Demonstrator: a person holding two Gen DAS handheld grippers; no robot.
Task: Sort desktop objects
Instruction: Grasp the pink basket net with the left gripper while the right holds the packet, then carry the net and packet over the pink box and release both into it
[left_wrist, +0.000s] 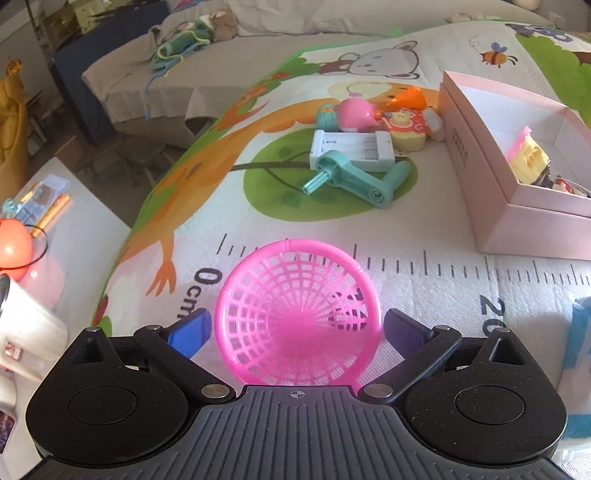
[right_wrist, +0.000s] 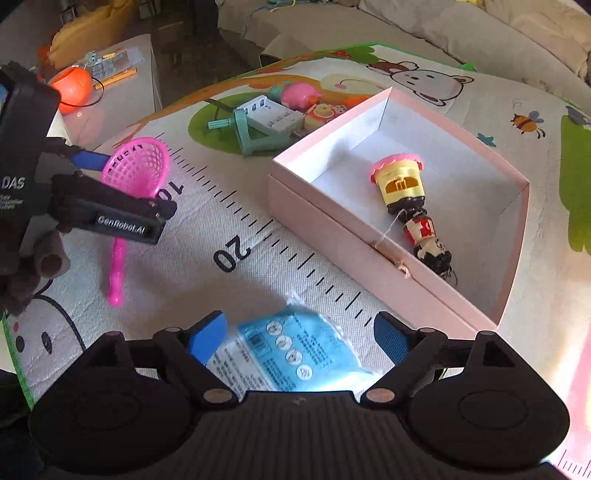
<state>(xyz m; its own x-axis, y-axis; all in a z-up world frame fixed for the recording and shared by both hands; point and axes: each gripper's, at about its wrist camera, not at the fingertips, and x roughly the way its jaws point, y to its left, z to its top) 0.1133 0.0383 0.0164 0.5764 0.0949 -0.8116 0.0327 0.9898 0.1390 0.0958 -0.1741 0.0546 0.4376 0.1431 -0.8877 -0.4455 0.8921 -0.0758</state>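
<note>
Hidden, cropped or unreadable from my two wrist views

In my left wrist view the pink plastic mesh scoop (left_wrist: 295, 314) loses its handle behind the tongs' black body, and I cannot tell whether the blue pads touch its rim. The pink cardboard box (left_wrist: 480, 177) runs off the right edge, so I see only part of the yellow toy cup (left_wrist: 530, 158) inside. The pile of small toys (left_wrist: 388, 122) beyond the white plastic tray is too crowded to tell apart. In my right wrist view the pale blue printed plastic packet (right_wrist: 291, 354) slips under the tongs' body, its print too small to read.
</note>
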